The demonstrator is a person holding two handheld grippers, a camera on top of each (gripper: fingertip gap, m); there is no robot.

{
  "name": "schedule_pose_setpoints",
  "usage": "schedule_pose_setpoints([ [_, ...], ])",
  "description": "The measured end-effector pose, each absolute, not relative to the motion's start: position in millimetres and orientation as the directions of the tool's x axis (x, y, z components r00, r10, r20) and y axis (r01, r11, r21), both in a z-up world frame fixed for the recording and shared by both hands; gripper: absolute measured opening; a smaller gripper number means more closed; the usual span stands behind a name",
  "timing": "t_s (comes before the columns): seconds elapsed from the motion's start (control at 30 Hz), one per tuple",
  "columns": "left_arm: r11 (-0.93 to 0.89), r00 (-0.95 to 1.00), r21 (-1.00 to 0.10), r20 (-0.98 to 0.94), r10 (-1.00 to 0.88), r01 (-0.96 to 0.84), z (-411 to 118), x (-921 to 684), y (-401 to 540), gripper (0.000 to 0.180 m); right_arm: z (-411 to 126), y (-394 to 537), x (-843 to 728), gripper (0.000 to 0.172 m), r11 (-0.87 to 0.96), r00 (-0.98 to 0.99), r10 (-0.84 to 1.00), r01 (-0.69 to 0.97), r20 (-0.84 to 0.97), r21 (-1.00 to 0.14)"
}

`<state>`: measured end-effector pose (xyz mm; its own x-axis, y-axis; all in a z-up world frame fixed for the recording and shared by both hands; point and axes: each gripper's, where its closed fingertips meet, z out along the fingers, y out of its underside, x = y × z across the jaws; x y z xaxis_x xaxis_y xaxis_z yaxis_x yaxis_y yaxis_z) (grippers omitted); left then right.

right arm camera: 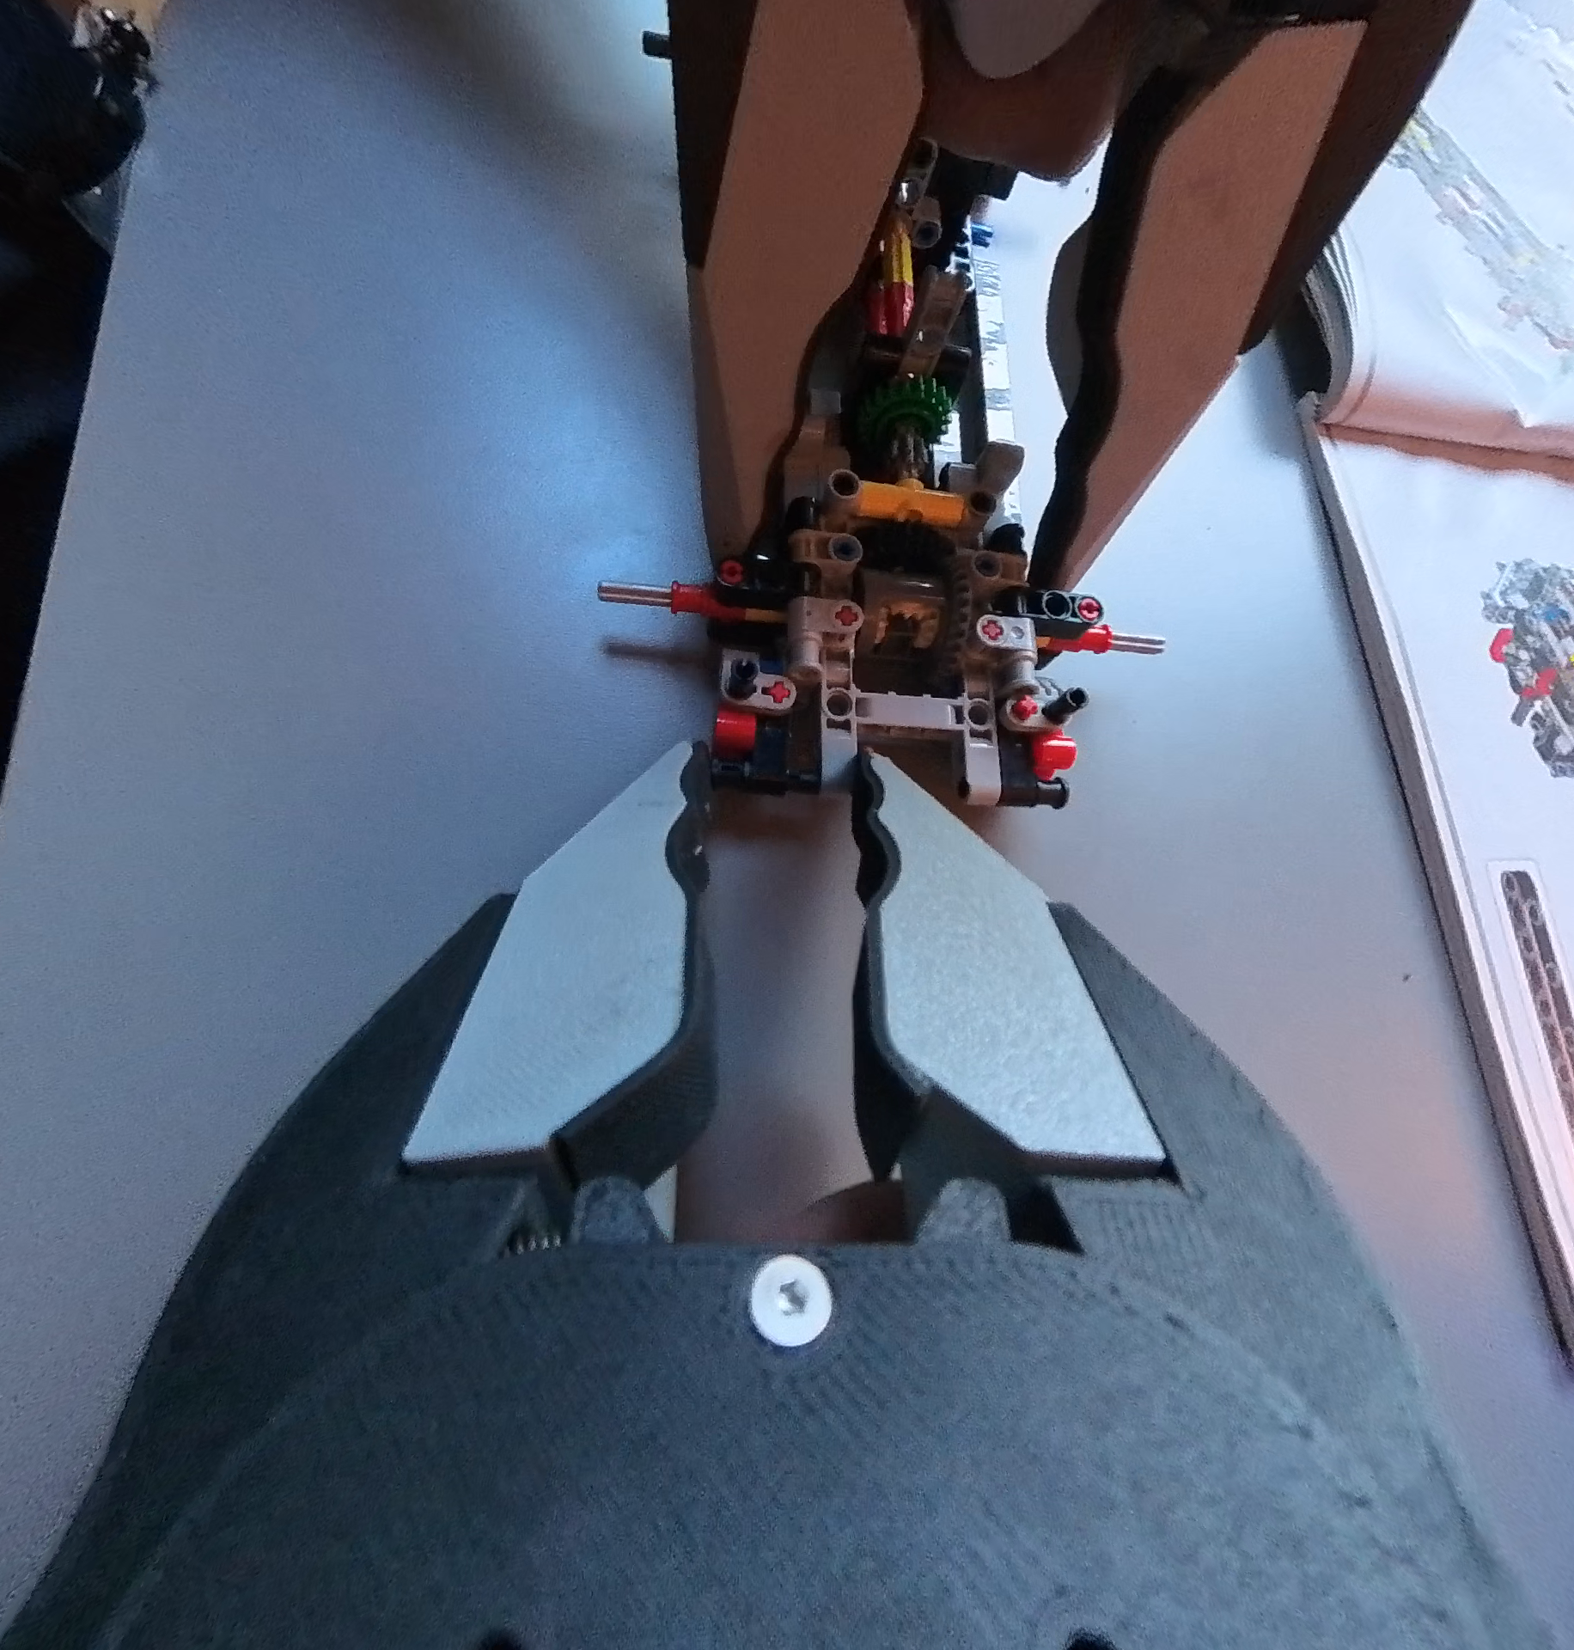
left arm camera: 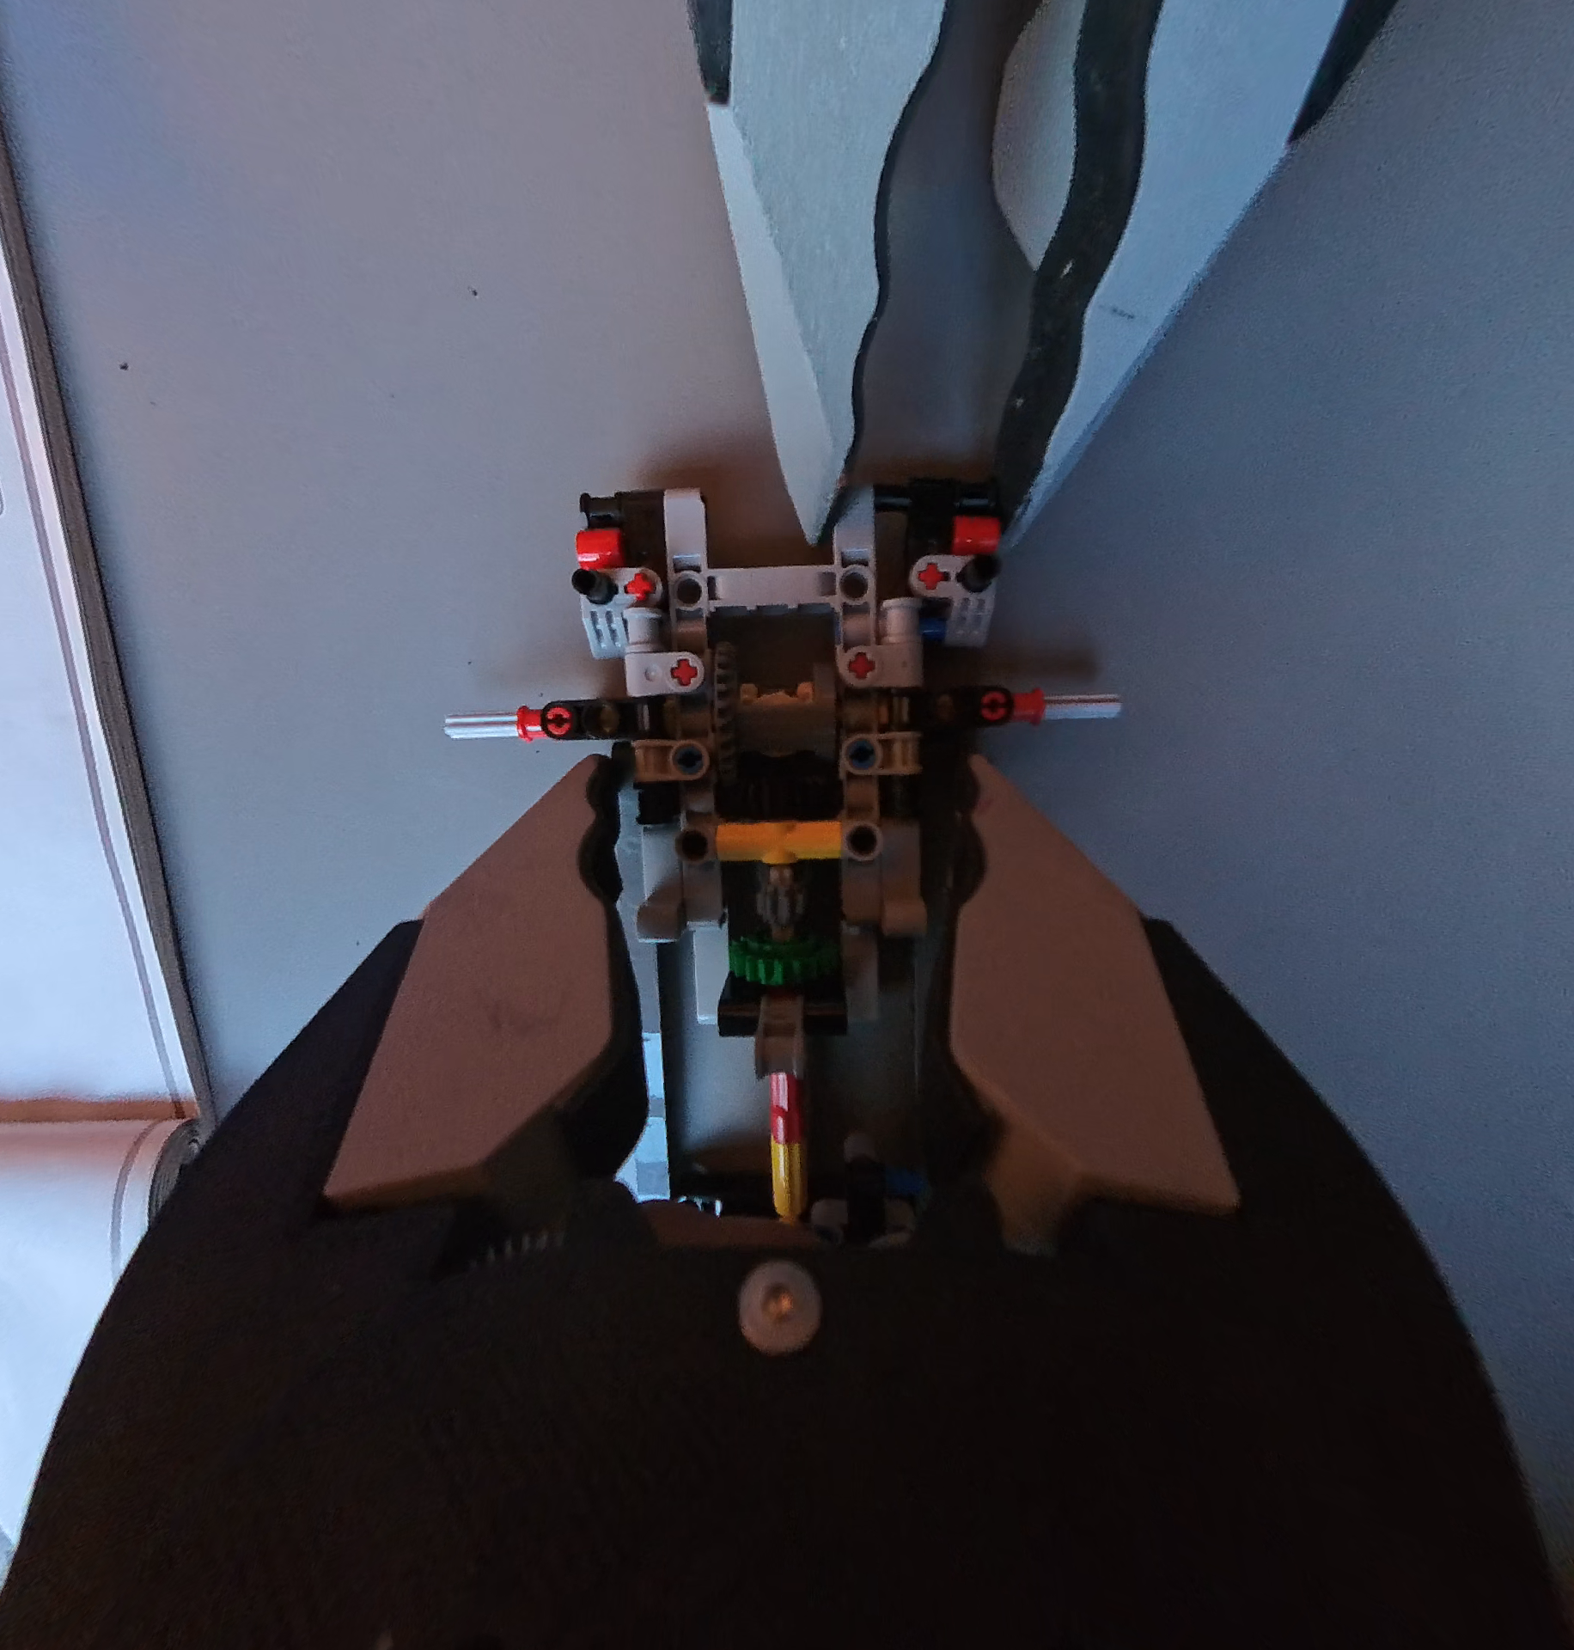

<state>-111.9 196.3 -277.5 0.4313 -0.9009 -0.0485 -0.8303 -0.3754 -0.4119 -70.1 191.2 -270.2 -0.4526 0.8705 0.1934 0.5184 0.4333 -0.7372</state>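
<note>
A: Left gripper [left arm camera: 788, 786] — brown fingers clamped on both flanks of the grey-and-black toy-brick gear assembly [left arm camera: 788, 714] on the pale grey table [left arm camera: 319, 357].

B: Right gripper [right arm camera: 779, 786]?

A: Narrower gap, grey fingertips [right arm camera: 890, 804] closed on the assembly's far-end corner block, the one with the red stud.

B: Any writing?

A: Open white instruction booklet [right arm camera: 1480, 714] at the table edge — print too small to read.

Grey table [right arm camera: 337, 554], matte and lightly speckled. Lying directly on it: one toy-brick chassis assembly [right arm camera: 890, 625] at centre, with grey axles projecting either side; one open instruction booklet [right arm camera: 1480, 679] along the right edge.
</note>
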Motion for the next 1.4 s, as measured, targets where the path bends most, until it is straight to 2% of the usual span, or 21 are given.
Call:
schedule_pose_setpoints([
  [0.33, -0.366, 0.416, -0.404, -0.040, -0.908, -0.838, -277.7, -113.8, 194.8, 0.072, -271.9, 189.4, -72.1, 0.029, 0.518, -0.528, 0.813, 0.459, 0.247, -0.722],
  [0.6, -0.322, 0.370, -0.415, -0.038, -0.928, -0.851, -277.7, -118.2, 191.5, 0.072, -269.3, 181.5, -76.2, 0.027, 0.512, -0.592, 0.780, 0.418, 0.202, -0.751],
  [0.8, -0.359, 0.411, -0.416, -0.038, -0.911, -0.835, -277.7, -121.2, 195.7, 0.072, -271.0, 188.3, -81.4, 0.030, 0.490, -0.447, 0.850, 0.473, 0.280, -0.733],
  [1.0, -0.337, 0.384, -0.414, -0.031, -0.923, -0.845, -278.0, -120.7, 194.5, 0.072, -271.4, 186.7, -80.6, 0.030, 0.535, -0.494, 0.813, 0.427, 0.307, -0.729],
  [1.2, -0.357, 0.404, -0.410, -0.032, -0.914, -0.840, -277.8, -120.7, 193.9, 0.072, -271.8, 189.0, -81.9, 0.023, 0.562, -0.541, 0.782, 0.401, 0.308, -0.723],
  [1.4, -0.398, 0.451, -0.419, -0.033, -0.892, -0.816, -277.5, -118.1, 194.3, 0.072, -271.7, 190.4, -81.4, 0.025, 0.480, -0.434, 0.858, 0.487, 0.275, -0.729],
])
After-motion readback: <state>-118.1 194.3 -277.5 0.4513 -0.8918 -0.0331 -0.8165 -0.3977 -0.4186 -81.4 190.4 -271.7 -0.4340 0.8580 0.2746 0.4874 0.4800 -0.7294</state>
